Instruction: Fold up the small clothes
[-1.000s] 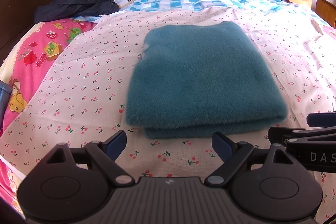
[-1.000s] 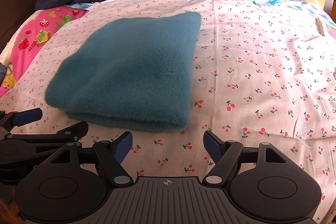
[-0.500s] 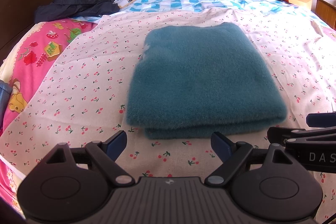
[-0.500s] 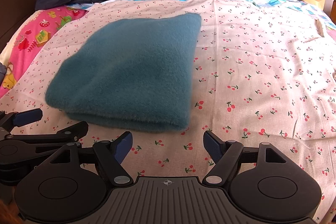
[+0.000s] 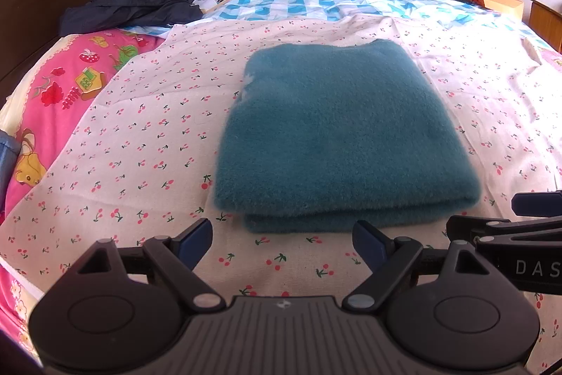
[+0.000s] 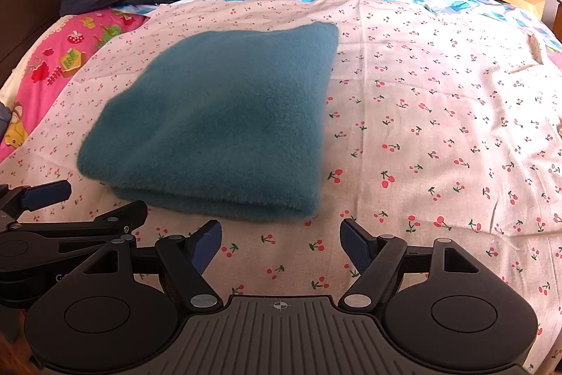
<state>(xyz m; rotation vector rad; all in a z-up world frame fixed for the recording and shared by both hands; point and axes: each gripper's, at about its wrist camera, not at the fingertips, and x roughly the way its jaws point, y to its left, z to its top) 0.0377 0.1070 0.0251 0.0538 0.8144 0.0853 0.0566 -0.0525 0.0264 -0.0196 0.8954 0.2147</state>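
Observation:
A teal fleece garment (image 5: 337,136) lies folded into a thick rectangle on the cherry-print sheet (image 5: 140,143); it also shows in the right wrist view (image 6: 224,125). My left gripper (image 5: 282,239) is open and empty, just short of the garment's near folded edge. My right gripper (image 6: 281,241) is open and empty, near the garment's near right corner. The right gripper's fingers (image 5: 534,203) show at the right edge of the left wrist view, and the left gripper's fingers (image 6: 45,194) show at the left edge of the right wrist view.
A dark jacket (image 5: 130,6) lies heaped at the far left by the dark headboard (image 5: 52,9). A pink cartoon quilt (image 5: 66,90) lies left of the sheet. A blue checked cover (image 5: 316,2) lies behind. An orange box (image 5: 498,0) and wooden doors stand far right.
Both grippers have barely moved; the garment sits very slightly lower in both views. Nothing was taken hold of or let go.

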